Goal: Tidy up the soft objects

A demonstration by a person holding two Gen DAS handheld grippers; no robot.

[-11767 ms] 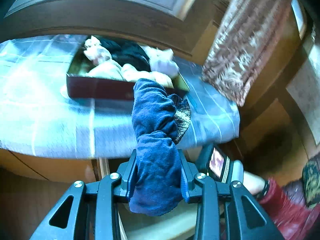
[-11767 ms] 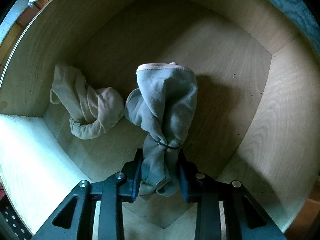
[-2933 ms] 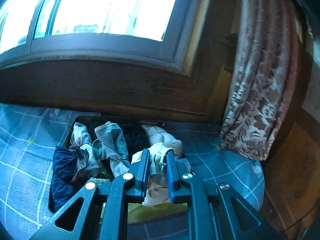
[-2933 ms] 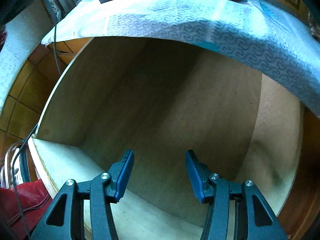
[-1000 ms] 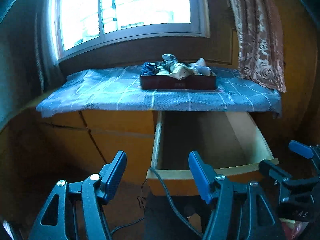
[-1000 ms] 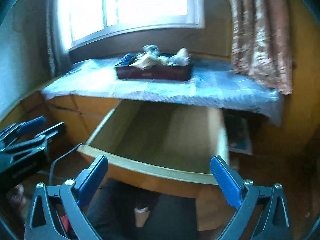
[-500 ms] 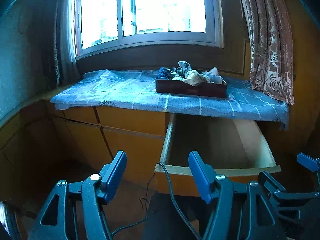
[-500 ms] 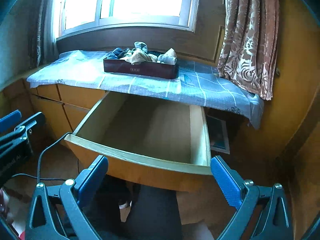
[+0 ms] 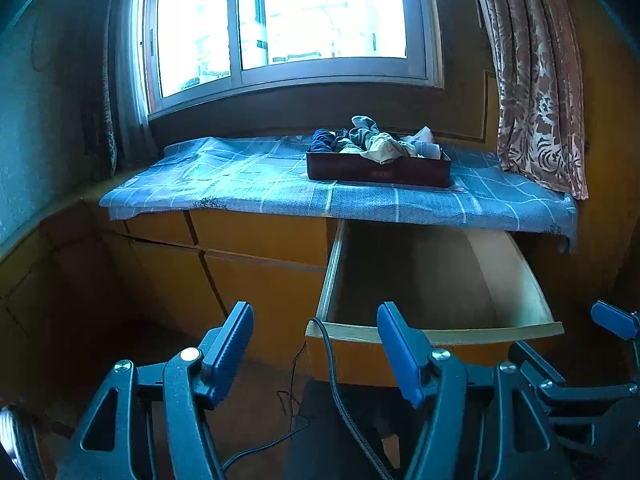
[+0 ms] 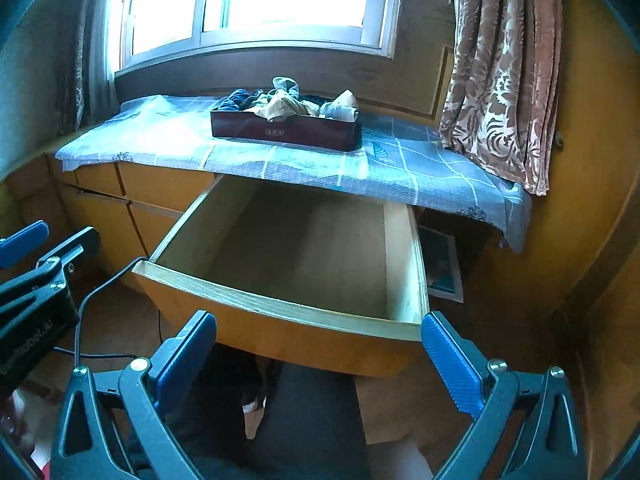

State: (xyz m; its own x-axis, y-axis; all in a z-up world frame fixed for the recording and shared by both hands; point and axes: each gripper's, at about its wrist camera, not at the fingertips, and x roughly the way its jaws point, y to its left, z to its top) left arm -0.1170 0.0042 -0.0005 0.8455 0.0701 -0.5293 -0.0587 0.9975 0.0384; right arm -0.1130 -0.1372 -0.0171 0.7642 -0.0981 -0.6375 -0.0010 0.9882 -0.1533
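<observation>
My left hand-held gripper (image 9: pixel 316 344) and right hand-held gripper (image 10: pixel 320 352) both spread wide, holding nothing. Beyond, drawer (image 10: pixel 280 308) pulled out, bare inside. Farther, on counter (image 10: pixel 400 168): tray (image 10: pixel 286 133) heaped with soft garments (image 10: pixel 286 106). Likely light, limp; I'd pinch a bunched fold.

cloth (image 9: pixel 256 176): blue checked | tray (image 9: pixel 378 172): dark red | curtain (image 10: pixel 500 80): brown floral

A bright window (image 9: pixel 280 20) sits above the counter, with a patterned brown curtain (image 9: pixel 536 80) hanging at its right. A black cable (image 9: pixel 340 392) trails over the floor
</observation>
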